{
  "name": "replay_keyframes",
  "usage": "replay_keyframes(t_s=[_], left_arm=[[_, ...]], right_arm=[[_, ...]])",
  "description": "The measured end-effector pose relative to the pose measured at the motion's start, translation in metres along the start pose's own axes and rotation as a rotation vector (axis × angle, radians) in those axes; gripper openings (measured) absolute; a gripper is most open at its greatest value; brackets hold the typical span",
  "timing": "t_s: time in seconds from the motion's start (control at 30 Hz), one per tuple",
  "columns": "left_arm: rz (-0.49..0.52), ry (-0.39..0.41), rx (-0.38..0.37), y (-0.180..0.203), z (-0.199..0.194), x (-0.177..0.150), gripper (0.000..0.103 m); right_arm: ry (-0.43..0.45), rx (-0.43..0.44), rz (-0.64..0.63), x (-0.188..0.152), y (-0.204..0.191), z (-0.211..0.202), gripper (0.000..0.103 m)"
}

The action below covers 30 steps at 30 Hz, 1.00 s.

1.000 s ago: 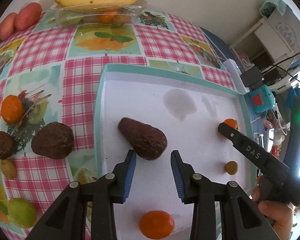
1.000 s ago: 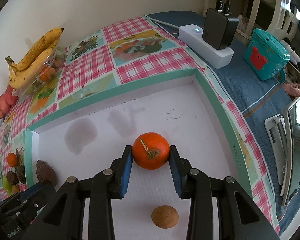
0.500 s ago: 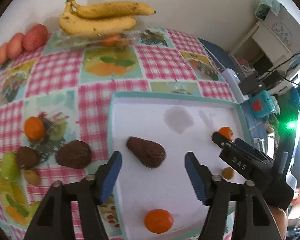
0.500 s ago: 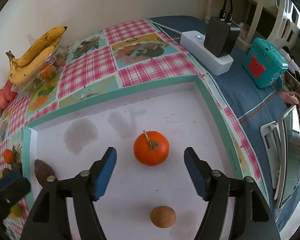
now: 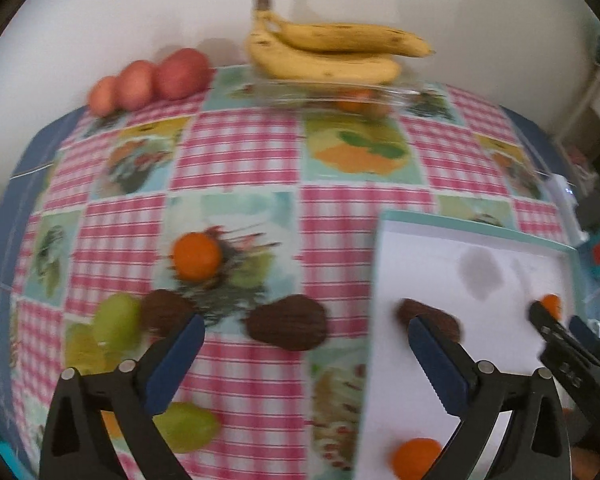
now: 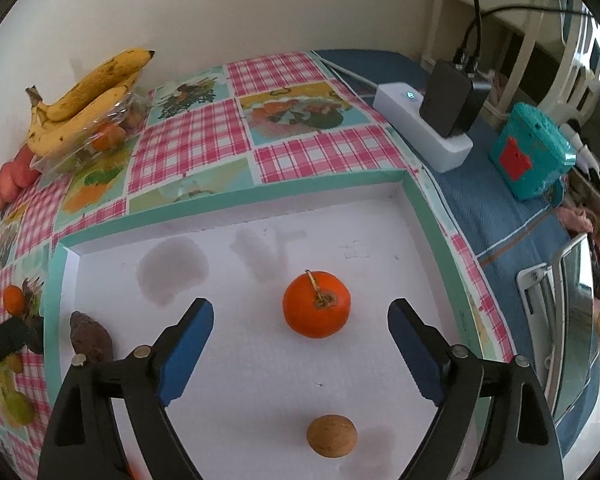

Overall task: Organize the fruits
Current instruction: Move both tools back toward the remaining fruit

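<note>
My left gripper (image 5: 306,330) is open and empty above the checked cloth, just left of the white tray (image 5: 384,264). A dark brown avocado (image 5: 287,322) lies on the cloth between its fingers, and another dark avocado (image 5: 428,316) rests inside the tray. My right gripper (image 6: 300,316) hangs open over the tray (image 6: 420,200), with an orange mandarin (image 6: 316,305) lying free just ahead of its fingers. A small brown nut (image 6: 332,436) sits lower in the tray. Both are empty.
On the cloth lie a mandarin (image 5: 197,255), a brown fruit (image 5: 162,312) and green fruits (image 5: 116,322). Bananas (image 5: 332,52) on a clear box and red fruits (image 5: 156,80) line the wall. A power strip (image 6: 424,126) and teal box (image 6: 534,152) stand right of the tray.
Both grippers opened wide. The right one let go of the mandarin and drew back. The left one swung left from the avocado in the tray to the cloth.
</note>
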State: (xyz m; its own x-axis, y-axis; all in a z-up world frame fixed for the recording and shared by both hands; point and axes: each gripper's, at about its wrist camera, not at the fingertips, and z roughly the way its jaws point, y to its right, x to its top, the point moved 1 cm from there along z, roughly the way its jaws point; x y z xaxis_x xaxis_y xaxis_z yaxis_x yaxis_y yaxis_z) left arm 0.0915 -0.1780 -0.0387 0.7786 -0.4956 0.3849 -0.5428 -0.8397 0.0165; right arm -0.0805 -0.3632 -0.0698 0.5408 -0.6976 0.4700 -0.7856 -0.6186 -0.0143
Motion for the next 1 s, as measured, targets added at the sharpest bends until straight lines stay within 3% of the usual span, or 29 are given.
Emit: replay_keyframes(t_s=[0.33,0.5,0.67,1.0], left_arm=[[-0.081,0.052,0.064,-0.054,-0.017,-0.003,0.103],[-0.135,0.115,0.081,-0.086,-0.034,-0.002,0.103],[-0.156,0.141,0.094,-0.114,-0.046,-0.004,0.103],[-0.359,0.152,0.048,-0.195,-0.060,-0.016,0.103]], right_arm=[[0.081,0.000,-0.021,0.003,-0.016,-0.024,0.090],[0.122,0.003,-0.049,0.004,-0.034,-0.044,0.090],[0.110,0.013,-0.055,0.006,-0.054,-0.056,0.090],[0.069,0.111,-0.125,0.000,-0.125,-0.072,0.090]])
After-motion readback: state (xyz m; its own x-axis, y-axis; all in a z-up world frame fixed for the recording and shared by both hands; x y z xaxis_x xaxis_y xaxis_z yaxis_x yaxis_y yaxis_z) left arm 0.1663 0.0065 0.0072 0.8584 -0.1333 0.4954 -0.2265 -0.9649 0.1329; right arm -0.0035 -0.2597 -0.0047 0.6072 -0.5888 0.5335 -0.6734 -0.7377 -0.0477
